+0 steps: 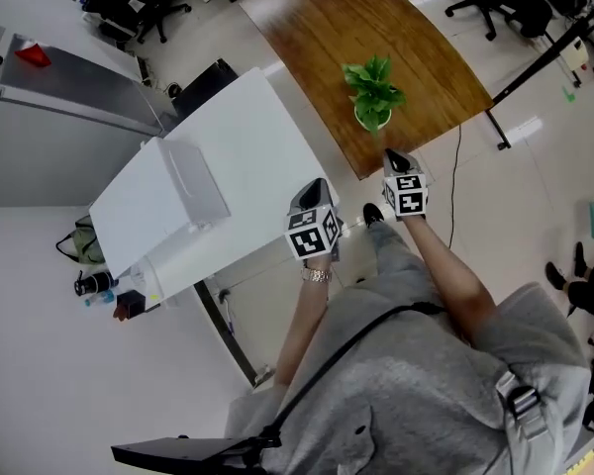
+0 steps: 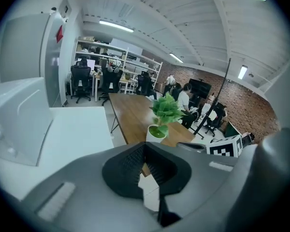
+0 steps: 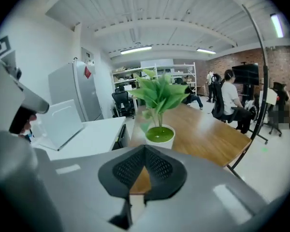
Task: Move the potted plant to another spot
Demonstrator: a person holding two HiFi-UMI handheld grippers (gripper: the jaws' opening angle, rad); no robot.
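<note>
Potted plant (image 1: 373, 95) stands on the wood table (image 1: 307, 28), just ahead of the right gripper (image 1: 393, 156) fingers and ahead-right of the left gripper (image 1: 317, 186). Both sets of fingers are pressed together, nothing btwn. Risk: going in w/ fingers closed would prob. shove the pot & tip it; grabbing the floppy leaves would let it swing. Long axis vertical, leaves pointing up.
</note>
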